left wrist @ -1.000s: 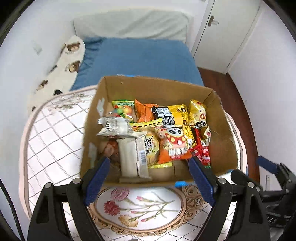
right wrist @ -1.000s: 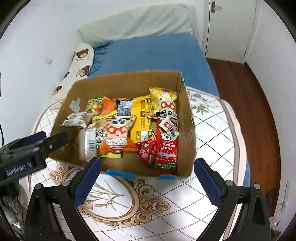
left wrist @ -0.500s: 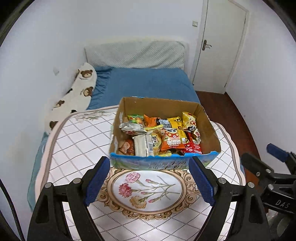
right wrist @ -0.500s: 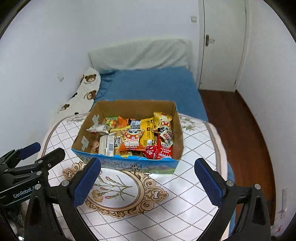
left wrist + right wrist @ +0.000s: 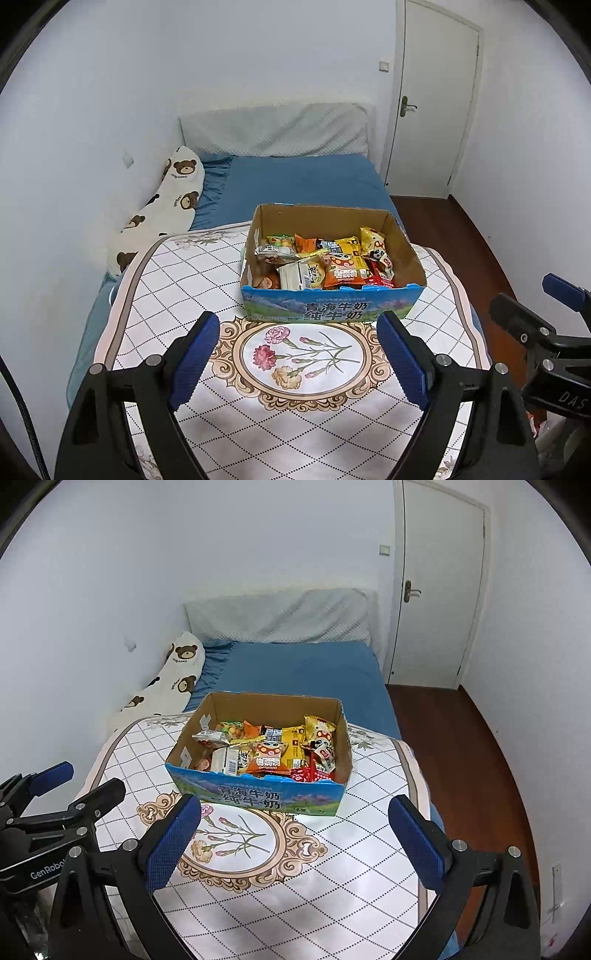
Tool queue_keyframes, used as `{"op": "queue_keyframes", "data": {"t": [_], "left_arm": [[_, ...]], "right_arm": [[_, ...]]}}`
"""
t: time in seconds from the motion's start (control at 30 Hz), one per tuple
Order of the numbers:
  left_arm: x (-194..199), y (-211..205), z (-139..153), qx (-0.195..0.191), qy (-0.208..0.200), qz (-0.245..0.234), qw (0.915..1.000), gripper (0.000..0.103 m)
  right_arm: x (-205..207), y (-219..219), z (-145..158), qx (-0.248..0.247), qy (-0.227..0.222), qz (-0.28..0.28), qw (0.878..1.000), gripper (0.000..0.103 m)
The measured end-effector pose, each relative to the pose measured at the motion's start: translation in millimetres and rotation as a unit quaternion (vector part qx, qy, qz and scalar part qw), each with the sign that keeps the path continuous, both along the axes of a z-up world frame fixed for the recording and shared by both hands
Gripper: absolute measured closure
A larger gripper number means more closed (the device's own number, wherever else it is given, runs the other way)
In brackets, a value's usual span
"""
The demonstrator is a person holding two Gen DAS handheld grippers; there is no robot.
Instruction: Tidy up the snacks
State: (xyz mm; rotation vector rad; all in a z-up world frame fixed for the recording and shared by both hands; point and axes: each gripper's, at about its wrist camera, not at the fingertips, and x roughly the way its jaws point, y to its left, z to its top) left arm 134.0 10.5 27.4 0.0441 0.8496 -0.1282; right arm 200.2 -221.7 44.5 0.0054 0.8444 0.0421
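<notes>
A cardboard box [image 5: 332, 308] of snack packets [image 5: 343, 271] sits on a patterned table [image 5: 177, 280]; lower packets are hidden. The left gripper [image 5: 299, 354] and right gripper [image 5: 295, 836] hang open and empty, handles cut off.

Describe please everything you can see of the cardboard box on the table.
The cardboard box is open-topped, plain brown inside, with a blue printed front bearing white Chinese characters and a ragged top edge. It stands upright on the patterned tablecloth, filled with a loose pile of snack packets. Neither gripper touches it.

An open cardboard box [image 5: 330, 308] with a blue printed front stands upright, holding jumbled colourful snack packets [image 5: 325, 264].
</notes>
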Motion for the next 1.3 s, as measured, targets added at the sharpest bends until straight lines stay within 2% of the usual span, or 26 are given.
{"op": "queue_keyframes", "data": {"t": [0.2, 0.37, 0.43, 0.47, 0.8, 0.93, 1.3], "left_arm": [[2, 3, -2, 0.001, -0.004, 0.012, 0.9999, 0.016], [16, 5, -8, -0.001, -0.003, 0.023, 0.9997, 0.015], [27, 4, -14, -0.001, -0.001, 0.022, 0.9997, 0.003], [30, 4, -15, -0.001, 0.000, 0.022, 0.9998, 0.002], [72, -1, -32, 0.011, 0.001, 0.034, 0.9993, 0.002], [85, -3, -40, 0.013, 0.008, 0.033, 0.9993, 0.002], [90, -7, -44, 0.021, 0.011, 0.027, 0.9994, 0.002]], "right_arm": [[-4, -3, 2, 0.005, -0.003, -0.003, 1.000, 0.000], [9, -8, -10, -0.002, -0.002, -0.020, 1.000, 0.000], [15, -9, -13, -0.007, -0.002, -0.026, 1.000, 0.000], [20, -11, -16, -0.004, -0.002, -0.030, 1.000, 0.000], [63, -21, -33, -0.006, -0.006, -0.058, 0.998, 0.000], [80, -24, -45, -0.004, 0.009, -0.063, 0.998, 0.000], [88, -23, -55, -0.013, 0.015, -0.061, 0.998, 0.000]]}}
